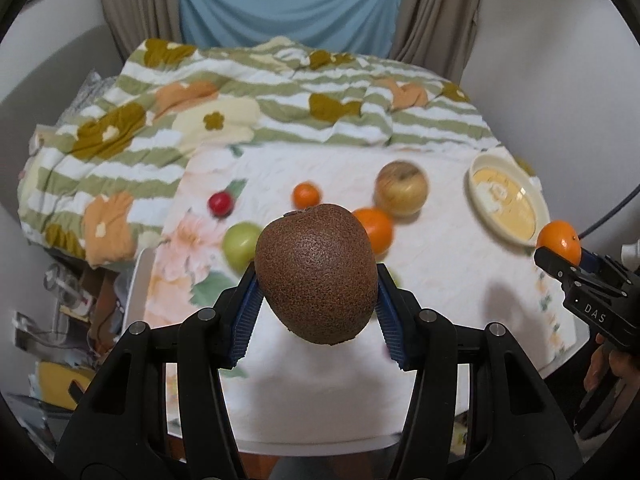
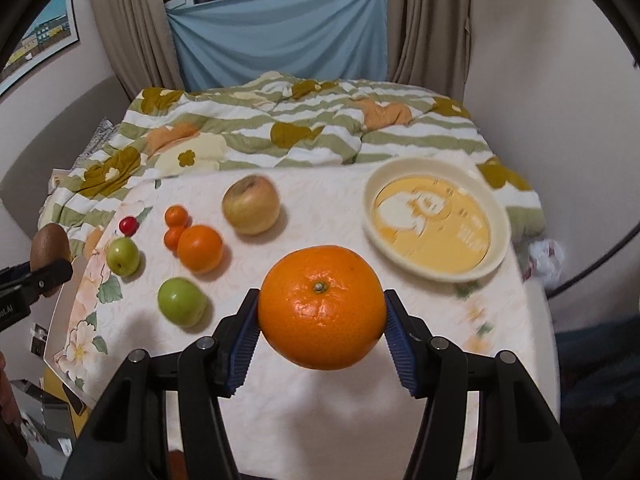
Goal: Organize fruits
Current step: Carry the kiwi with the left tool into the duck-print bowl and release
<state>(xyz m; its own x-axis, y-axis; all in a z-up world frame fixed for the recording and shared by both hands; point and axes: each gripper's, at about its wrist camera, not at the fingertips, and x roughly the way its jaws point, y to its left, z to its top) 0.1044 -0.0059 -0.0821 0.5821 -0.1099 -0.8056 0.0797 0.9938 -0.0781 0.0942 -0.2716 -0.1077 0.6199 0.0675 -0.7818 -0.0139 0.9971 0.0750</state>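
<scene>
Plainly both grippers are mid-carry, each with a fruit lifted clear of the table. Starting at the left, the left gripper (image 1: 316, 276) is clenched on a brown kiwi (image 1: 316, 272), its blue pads (image 1: 246, 316) pressed against the fruit's two sides; in the left wrist view it fills the lower middle of the frame. Behind it on the flowered cloth (image 2: 328, 208) lie the fruits not yet moved: a small red one (image 2: 128, 225) at the far left, two green ones (image 2: 123, 256) and (image 2: 181, 301), two small tangerines (image 2: 176, 216) touching each other, an orange (image 2: 200, 248) against them, and a pale apple (image 2: 251, 205) in the upper middle. Further right, the right gripper (image 2: 322, 308) grasps a big orange (image 2: 322, 307) at the lower centre of its own view, stem end up. At the upper right sits the cream plate (image 2: 496, 216), bare of fruit.

The step in hand looks like delivery. Next, I judge, the right gripper should carry its orange over the plate, lower it until it rests on the yellow centre, then let go gently so it does not roll. The kiwi has farther to travel and should wait so the two grippers do not crowd the rim.
</scene>
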